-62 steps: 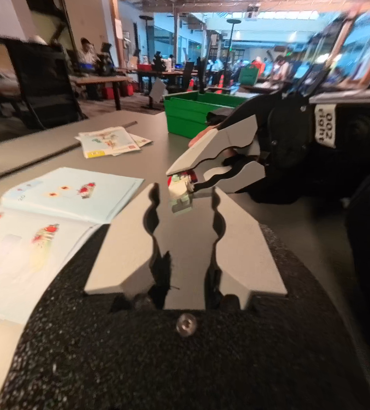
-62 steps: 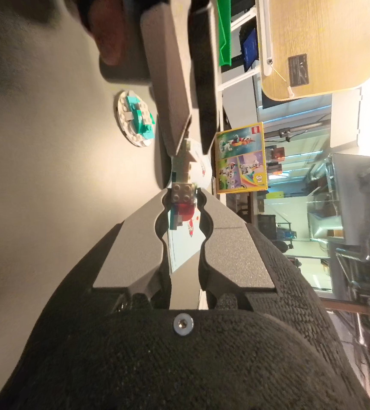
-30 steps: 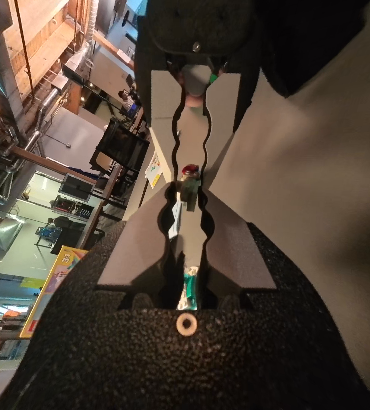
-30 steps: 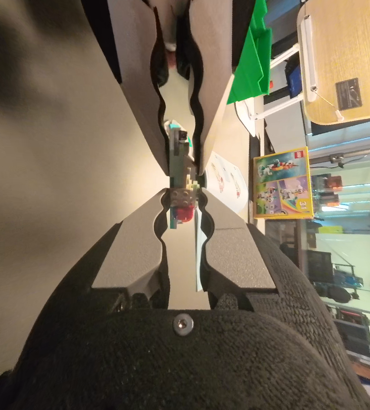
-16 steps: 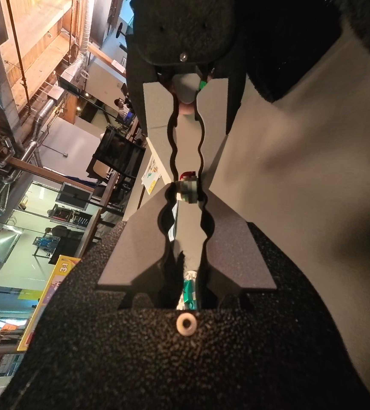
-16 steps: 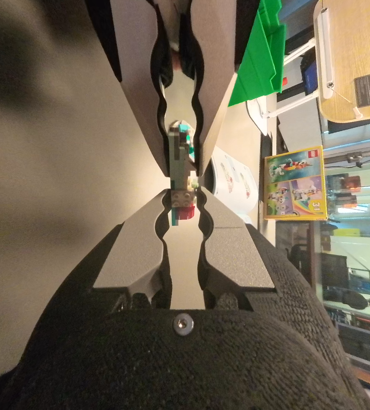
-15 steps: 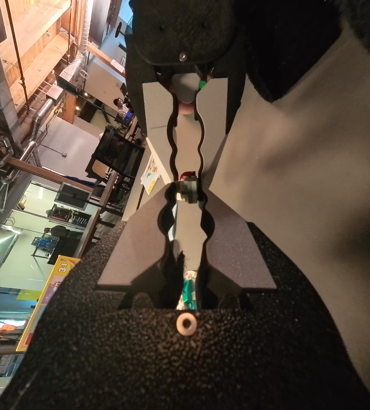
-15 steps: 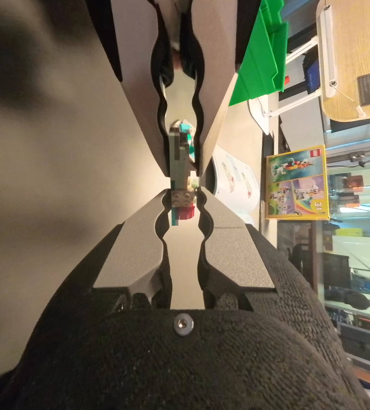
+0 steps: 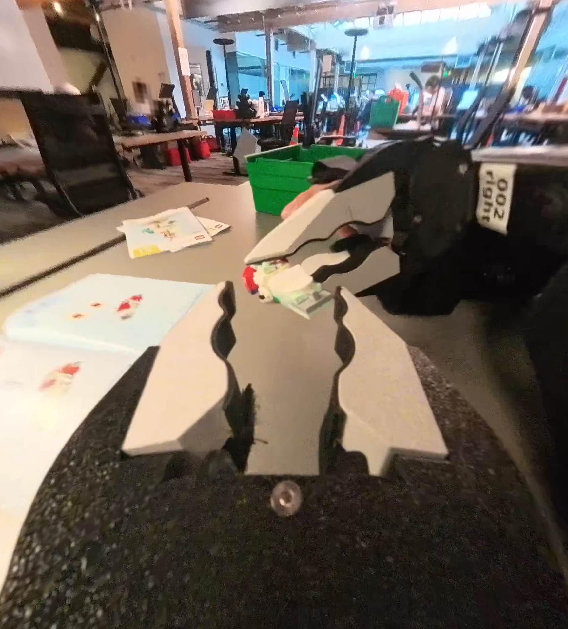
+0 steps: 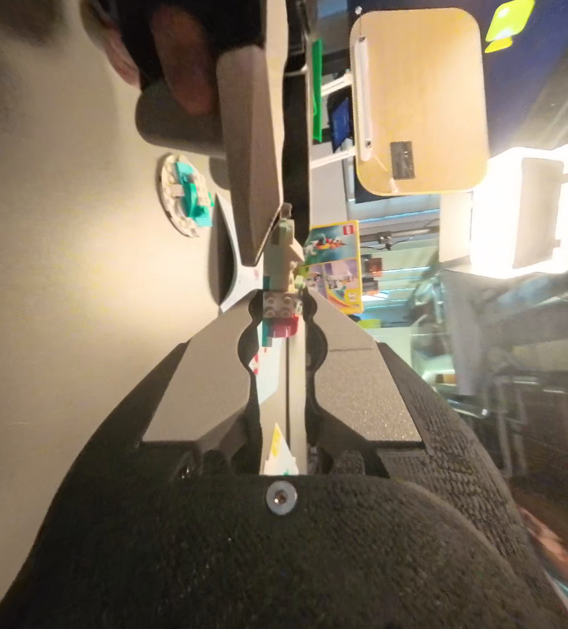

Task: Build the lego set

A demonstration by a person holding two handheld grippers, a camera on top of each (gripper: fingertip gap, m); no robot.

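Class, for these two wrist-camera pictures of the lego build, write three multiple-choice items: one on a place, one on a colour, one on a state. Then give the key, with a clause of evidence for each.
1. Where is the small lego model?
A. Between the right gripper's fingers
B. Lying on the open booklet
C. Inside the green bin

2. What colour is the rounded piece at the model's tip?
A. Yellow
B. Red
C. Black

3. How does the left gripper stand?
A. Shut on the model
B. Shut on a booklet
C. Open, holding nothing

Key:
1 A: the right gripper is clamped on the model, which is held above the table, clear of the open booklet and the green bin.
2 B: a red dome shows at the model's end in the left wrist view.
3 C: its fingers stand wide apart, with bare table between them.
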